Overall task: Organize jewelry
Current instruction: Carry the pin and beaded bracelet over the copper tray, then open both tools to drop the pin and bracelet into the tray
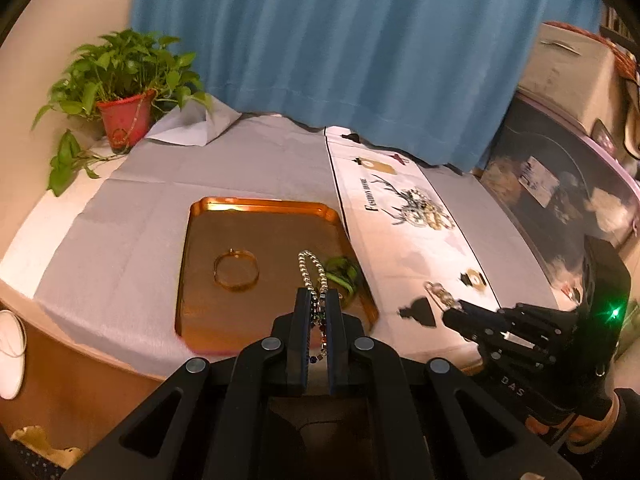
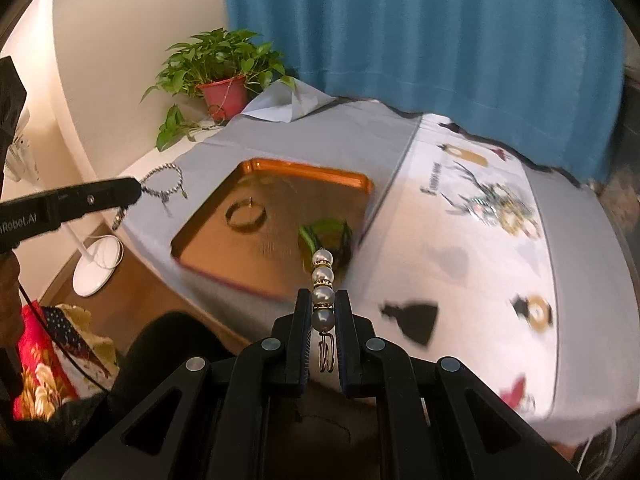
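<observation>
A silver bead bracelet [image 1: 311, 270] is pinched in the left gripper [image 1: 319, 300], and a pearl clip [image 2: 323, 292] in the right gripper [image 2: 323, 300], both above the orange tray's [image 1: 256, 205] near edge. Each piece is best lowered well inside the rim before release. A gold bangle [image 1: 235, 271] and a green band [image 1: 341, 274] are already held in the tray.

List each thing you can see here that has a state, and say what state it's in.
left gripper: shut on beaded chain
right gripper: shut on pearl clip
copper tray: flat, holding pieces
gold bangle: lying in tray
green bracelet: lying in tray
</observation>
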`<state>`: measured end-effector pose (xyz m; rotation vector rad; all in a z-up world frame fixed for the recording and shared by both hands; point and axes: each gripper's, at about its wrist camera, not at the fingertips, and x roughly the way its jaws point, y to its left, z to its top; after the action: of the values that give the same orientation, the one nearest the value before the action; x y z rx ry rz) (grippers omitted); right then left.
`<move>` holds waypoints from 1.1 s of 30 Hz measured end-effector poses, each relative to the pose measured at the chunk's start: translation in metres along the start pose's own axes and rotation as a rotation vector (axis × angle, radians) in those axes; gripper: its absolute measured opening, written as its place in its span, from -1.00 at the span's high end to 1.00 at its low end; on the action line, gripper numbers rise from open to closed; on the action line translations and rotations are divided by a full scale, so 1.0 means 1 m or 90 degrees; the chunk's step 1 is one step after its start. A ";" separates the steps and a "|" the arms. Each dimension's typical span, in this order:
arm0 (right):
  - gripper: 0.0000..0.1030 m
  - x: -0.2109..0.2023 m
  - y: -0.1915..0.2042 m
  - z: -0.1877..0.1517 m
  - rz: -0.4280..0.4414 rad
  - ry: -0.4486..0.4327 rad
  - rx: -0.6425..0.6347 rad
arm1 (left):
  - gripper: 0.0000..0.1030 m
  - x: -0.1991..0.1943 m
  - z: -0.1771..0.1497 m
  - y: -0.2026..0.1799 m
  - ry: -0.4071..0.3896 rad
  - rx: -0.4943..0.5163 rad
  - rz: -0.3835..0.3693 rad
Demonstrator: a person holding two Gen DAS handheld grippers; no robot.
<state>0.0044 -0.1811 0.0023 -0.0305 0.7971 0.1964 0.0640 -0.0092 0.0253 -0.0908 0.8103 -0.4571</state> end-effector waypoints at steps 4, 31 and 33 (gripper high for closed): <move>0.77 0.042 -0.001 0.039 0.010 -0.002 -0.016 | 0.91 0.033 0.026 0.012 0.000 0.006 0.013; -0.34 0.209 -0.018 0.098 0.021 0.078 -0.005 | -0.95 0.176 0.064 0.088 0.060 -0.058 0.153; -0.34 0.199 -0.018 0.094 0.019 0.075 -0.002 | -0.95 0.167 0.060 0.083 0.063 -0.038 0.167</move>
<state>0.2098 -0.1567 -0.0745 -0.0341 0.9143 0.2255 0.2368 -0.0113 -0.0676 -0.0168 0.9195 -0.1910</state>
